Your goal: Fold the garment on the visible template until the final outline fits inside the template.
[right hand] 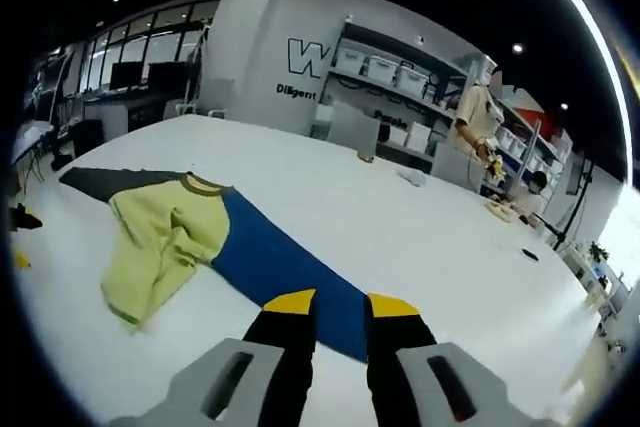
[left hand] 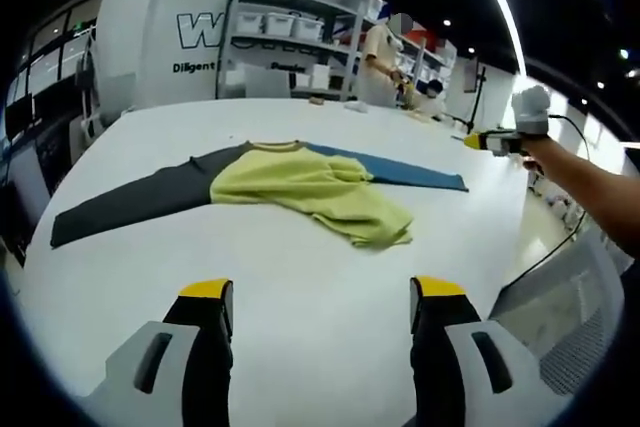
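Left gripper view: the left gripper (left hand: 322, 292) is seen at the bottom, its two black jaws with yellow tips set wide apart, holding nothing and touching nothing, above the bare white tabletop (left hand: 300, 267). Beyond them, well apart, the long-sleeved garment (left hand: 300, 187) with a yellow-green body, one dark grey sleeve and one blue sleeve is laid flat on the table. Its long axis is formed by the two spread sleeves: the dark grey sleeve (left hand: 140, 202) is stretched toward the left of this view, the blue sleeve (left hand: 410, 172) toward the right, and the collar is turned to the far side. The yellow-green body is seen rumpled and pulled toward the near right. At the right edge, the right gripper (left hand: 478, 141) is seen with a person's forearm (left hand: 590, 187) behind it, held just past the blue cuff; its jaw opening cannot be told from here. A person (left hand: 380, 62) is seen at shelving (left hand: 290, 42) behind the table.

Right gripper view: the right gripper (right hand: 340, 303) is shown with its yellow-tipped jaws parted by a narrow gap and nothing between them, over the end of the blue sleeve (right hand: 285, 272); contact with the cloth cannot be told. From there the sleeve is run away to the upper left, to the bunched yellow-green body and the grey sleeve (right hand: 110, 180) beyond.
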